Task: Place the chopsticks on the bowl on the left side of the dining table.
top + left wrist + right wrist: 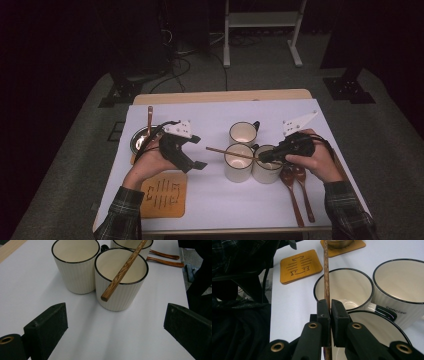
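White table [210,200] before you holds three cream mugs. Your right gripper [330,312] pinches a wooden chopstick [122,272] lying across the middle mug [121,285]. Left of that mug, your left gripper [192,152] gapes wide, empty

Dim, dark surroundings; overhead light on the table [220,200] casts soft shadows.

The right gripper [330,312] had its two black jaws pinched on a wooden chopstick [326,272], which ran straight ahead over the rim of a cream mug [344,287]. A second mug [402,282], lettered "concise", stood just beside it, a third [377,325] nearer. A wooden coaster [300,266] lay beyond on the white table [292,312].
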